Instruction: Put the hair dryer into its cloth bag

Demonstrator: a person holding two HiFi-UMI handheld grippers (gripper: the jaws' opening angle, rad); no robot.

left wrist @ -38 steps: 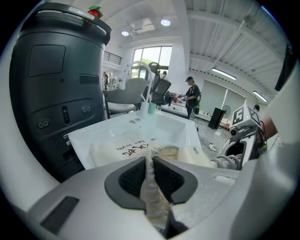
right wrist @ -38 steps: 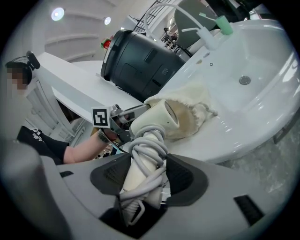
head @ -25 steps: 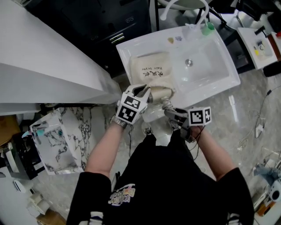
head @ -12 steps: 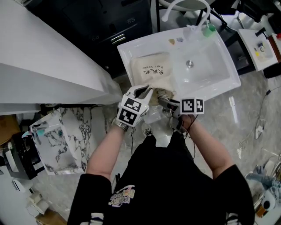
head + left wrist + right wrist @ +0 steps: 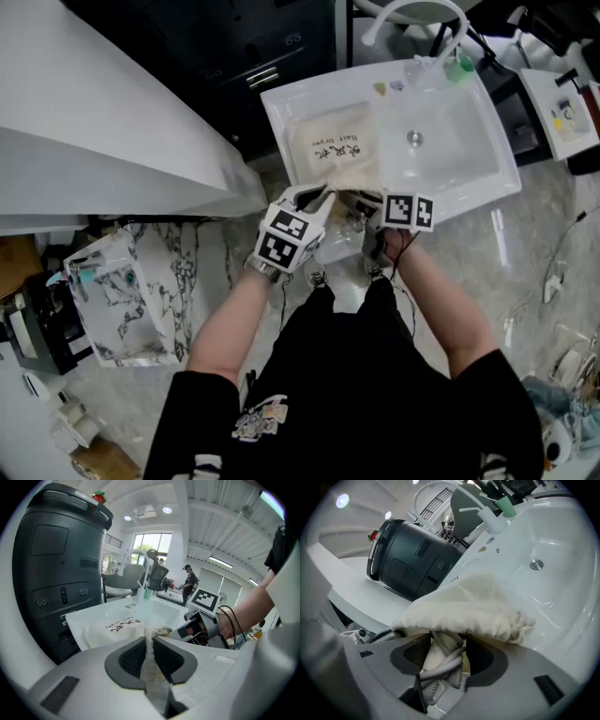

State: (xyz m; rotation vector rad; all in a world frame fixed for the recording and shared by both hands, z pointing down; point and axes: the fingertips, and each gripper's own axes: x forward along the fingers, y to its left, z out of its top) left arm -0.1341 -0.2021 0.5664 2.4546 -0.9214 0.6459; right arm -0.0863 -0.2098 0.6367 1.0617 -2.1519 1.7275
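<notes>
The cream cloth bag (image 5: 333,150) with dark lettering lies on the flat left part of the white sink (image 5: 469,159). My left gripper (image 5: 317,195) is shut on the bag's near edge; the left gripper view shows cream fabric (image 5: 149,641) pinched between the dark pads. My right gripper (image 5: 361,202) sits just right of it at the bag's mouth. In the right gripper view its jaws (image 5: 447,653) are shut on the pale hair dryer (image 5: 440,660), cord wrapped round the handle. The dryer's front end is hidden under the raised bag lip (image 5: 464,606).
The sink bowl with its drain (image 5: 412,138) lies right of the bag; a faucet (image 5: 403,9) and a green-topped bottle (image 5: 459,66) stand behind it. A dark cabinet (image 5: 51,564) stands beyond the sink. A white counter (image 5: 94,122) and a marble-patterned box (image 5: 122,300) are on the left.
My right gripper has moved left and forward with the hair dryer, up to the bag's mouth beside the left gripper. The left gripper has kept its hold and place.
</notes>
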